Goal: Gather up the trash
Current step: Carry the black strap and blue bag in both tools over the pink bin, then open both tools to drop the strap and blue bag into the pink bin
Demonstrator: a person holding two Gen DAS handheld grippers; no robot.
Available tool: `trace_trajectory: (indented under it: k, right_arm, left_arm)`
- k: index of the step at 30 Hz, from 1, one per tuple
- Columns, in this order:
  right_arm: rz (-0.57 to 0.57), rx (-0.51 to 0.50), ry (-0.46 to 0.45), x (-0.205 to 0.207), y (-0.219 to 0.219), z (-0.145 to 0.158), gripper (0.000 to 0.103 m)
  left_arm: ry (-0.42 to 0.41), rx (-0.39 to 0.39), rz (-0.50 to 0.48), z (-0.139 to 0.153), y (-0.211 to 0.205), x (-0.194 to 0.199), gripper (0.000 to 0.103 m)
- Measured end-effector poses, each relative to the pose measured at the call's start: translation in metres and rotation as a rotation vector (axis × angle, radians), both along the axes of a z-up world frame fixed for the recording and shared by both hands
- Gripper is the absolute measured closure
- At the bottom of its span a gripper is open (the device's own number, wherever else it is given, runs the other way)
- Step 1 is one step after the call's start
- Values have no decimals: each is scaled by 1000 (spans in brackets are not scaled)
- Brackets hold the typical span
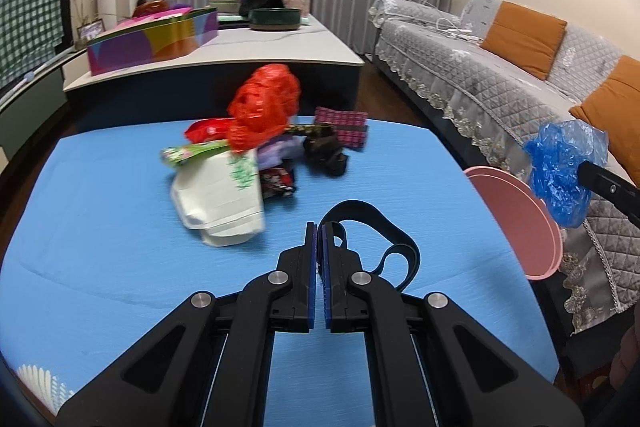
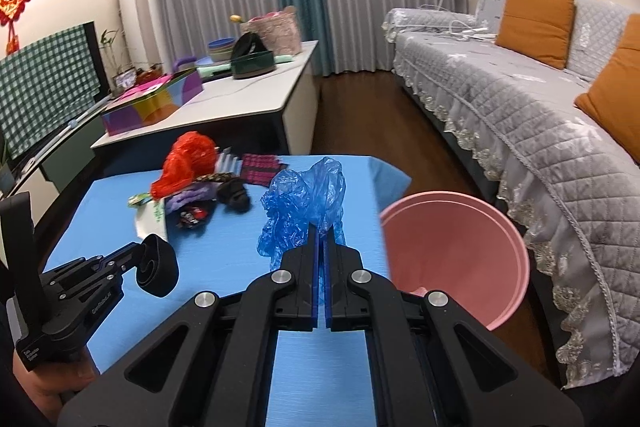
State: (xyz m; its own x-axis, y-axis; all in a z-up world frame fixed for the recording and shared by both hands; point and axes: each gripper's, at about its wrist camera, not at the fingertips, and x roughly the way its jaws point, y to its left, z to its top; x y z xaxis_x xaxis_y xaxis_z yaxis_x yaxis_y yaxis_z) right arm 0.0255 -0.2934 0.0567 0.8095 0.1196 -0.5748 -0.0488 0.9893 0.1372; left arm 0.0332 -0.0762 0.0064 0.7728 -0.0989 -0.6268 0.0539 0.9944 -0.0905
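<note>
Right gripper [image 2: 320,233] clenched on blue plastic bag [image 2: 304,205], mid-frame, left of pink bin [image 2: 516,255]. Left gripper [image 1: 321,233] pinches black strap [image 1: 394,227]. We judge bag light, limp, slippery; hold bunched folds.

Blue-covered table [image 1: 100,227]; trash pile [image 1: 256,147] on it.

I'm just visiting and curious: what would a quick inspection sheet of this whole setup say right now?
Surface: table with blue cloth.
Job's things: pink bin beside the table; trash pile topped by a red bag.
Clutter: nothing seen beyond the pile.
Grippers: left tool shut on a black strap; right tool shut on a blue plastic bag.
Cables: white cord on the sofa.
Surroundings: grey sofa, orange cushions, curtains, second table with boxes.
</note>
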Motion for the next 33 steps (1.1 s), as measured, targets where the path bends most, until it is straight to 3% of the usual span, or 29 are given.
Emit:
trace_trajectory:
  k: [24, 33]
  right_arm:
    - [-263, 25, -28, 24, -148, 13, 101]
    - [-283, -5, 7, 46, -165, 0, 101]
  left_arm:
    - [-16, -54, -212, 15, -106, 44, 101]
    - [-31, -65, -316, 16, -156, 74, 101]
